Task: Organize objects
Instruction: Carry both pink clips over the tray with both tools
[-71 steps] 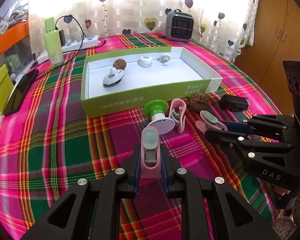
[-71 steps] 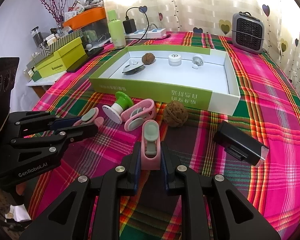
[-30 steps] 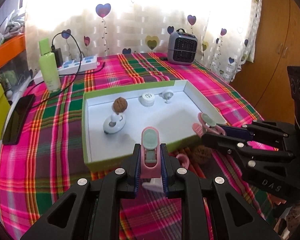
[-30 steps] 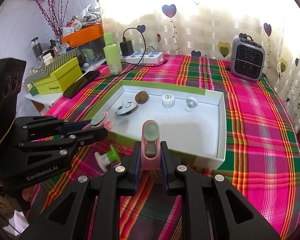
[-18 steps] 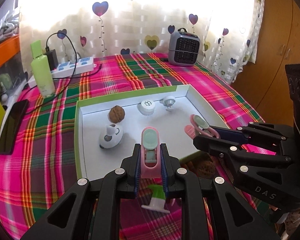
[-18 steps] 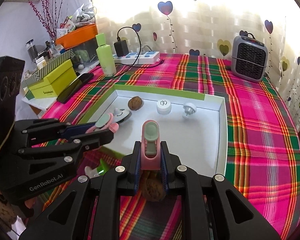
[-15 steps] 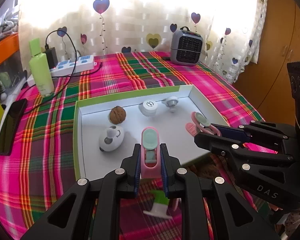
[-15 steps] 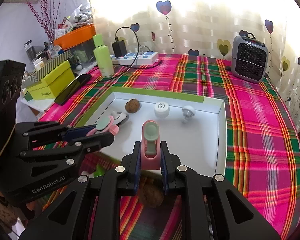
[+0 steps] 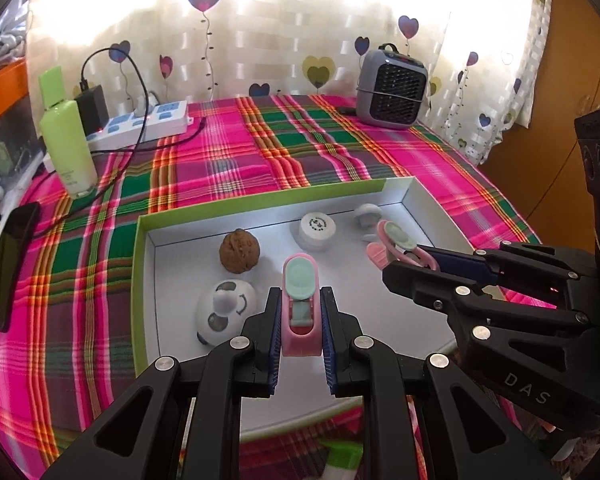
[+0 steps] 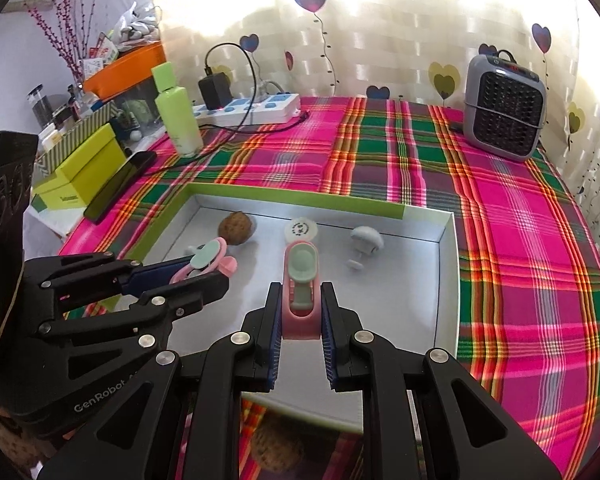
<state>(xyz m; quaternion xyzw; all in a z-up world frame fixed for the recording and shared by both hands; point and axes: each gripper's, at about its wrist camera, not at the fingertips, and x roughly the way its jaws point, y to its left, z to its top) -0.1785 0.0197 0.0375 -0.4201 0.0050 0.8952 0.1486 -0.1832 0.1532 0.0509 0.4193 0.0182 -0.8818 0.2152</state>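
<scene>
My left gripper (image 9: 300, 322) is shut on a pink clip with a mint pad (image 9: 300, 300), held above the near part of the green-rimmed white box (image 9: 260, 199). To its right, my right gripper (image 9: 405, 265) is shut on a second pink clip (image 9: 394, 240) over the box's right side. In the right wrist view that gripper (image 10: 300, 314) grips its clip (image 10: 300, 276), and the left gripper (image 10: 206, 276) with its clip (image 10: 210, 259) hangs on the left. A walnut (image 9: 239, 249), a white cap (image 9: 317, 229), a grey knob (image 9: 367, 216) and a panda-faced piece (image 9: 225, 310) lie in the box.
Outside the box's near wall lie another walnut (image 10: 276, 444) and a green-and-white piece (image 9: 340, 458). A grey heater (image 9: 392, 92), a green bottle (image 9: 68, 144), a power strip (image 9: 140, 124), a phone (image 9: 8, 264) and a yellow box (image 10: 80, 172) stand around the plaid tablecloth.
Both grippers have carried their pink clips forward from in front of the box to above its inside. The loose items outside the box have slipped below the fingers.
</scene>
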